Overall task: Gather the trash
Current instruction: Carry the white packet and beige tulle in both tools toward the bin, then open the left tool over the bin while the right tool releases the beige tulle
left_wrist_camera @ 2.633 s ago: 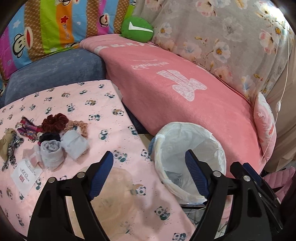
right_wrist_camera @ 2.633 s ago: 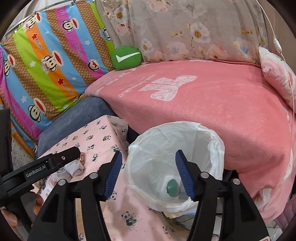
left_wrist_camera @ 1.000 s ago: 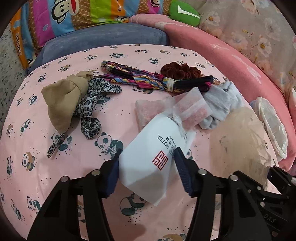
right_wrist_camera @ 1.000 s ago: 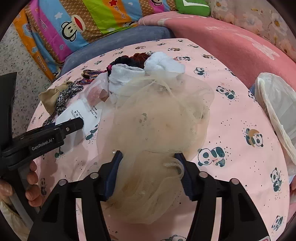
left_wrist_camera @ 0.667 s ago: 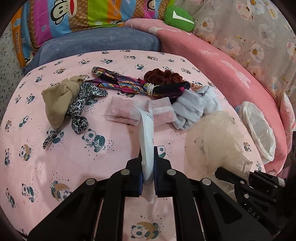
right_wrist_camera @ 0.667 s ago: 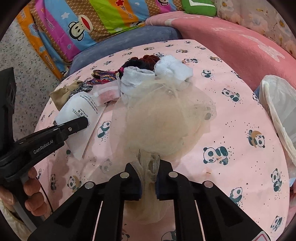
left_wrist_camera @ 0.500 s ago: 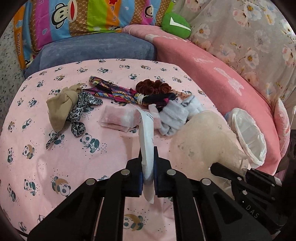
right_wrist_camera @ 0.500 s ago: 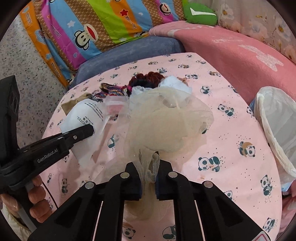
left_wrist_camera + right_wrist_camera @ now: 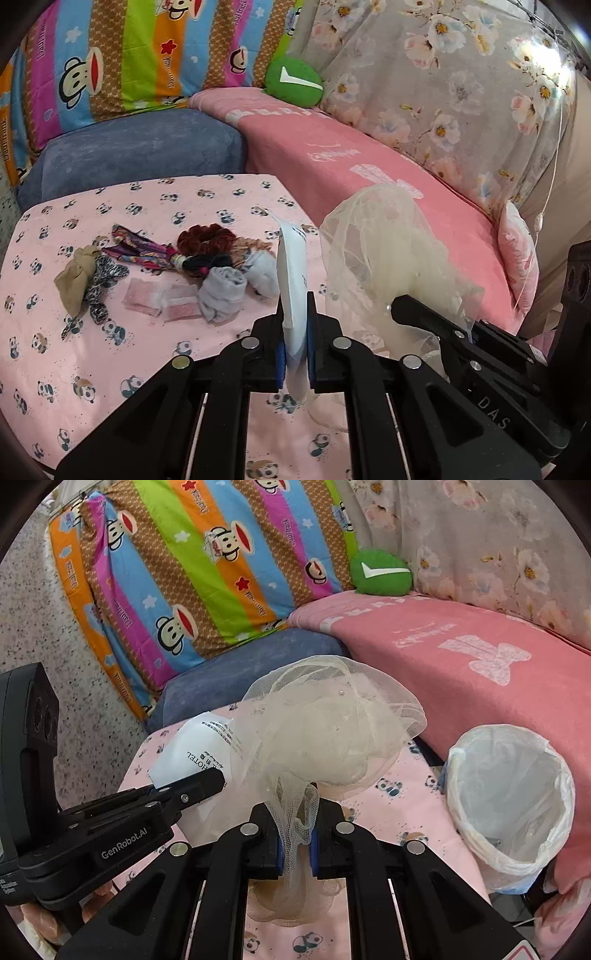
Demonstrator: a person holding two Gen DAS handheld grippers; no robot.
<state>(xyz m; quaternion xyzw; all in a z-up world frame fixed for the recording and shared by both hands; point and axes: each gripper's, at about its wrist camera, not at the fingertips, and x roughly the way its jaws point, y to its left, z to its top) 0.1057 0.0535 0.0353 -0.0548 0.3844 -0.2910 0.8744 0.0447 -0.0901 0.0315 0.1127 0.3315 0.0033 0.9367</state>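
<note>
My left gripper (image 9: 295, 354) is shut on a white hotel packet (image 9: 293, 280) and holds it above the pink panda tablecloth (image 9: 110, 369). The packet also shows in the right wrist view (image 9: 195, 749), beside the left gripper (image 9: 207, 779). My right gripper (image 9: 295, 842) is shut on a cream mesh net (image 9: 332, 734), lifted off the table; the net also shows in the left wrist view (image 9: 384, 258). A white-lined trash bin (image 9: 509, 797) stands to the right of the table, by the pink sofa.
Hair ties, scrunchies (image 9: 207, 240), a tan bow (image 9: 74, 280), grey socks (image 9: 225, 291) and small pink packets (image 9: 162, 299) lie on the table. A blue cushion (image 9: 140, 151), a pink sofa cover (image 9: 351, 162) and a green pillow (image 9: 293, 83) are behind.
Both grippers have closed on their items, the left on the packet and the right on the net, and lifted them off the table. The views have swung toward the sofa and the bin.
</note>
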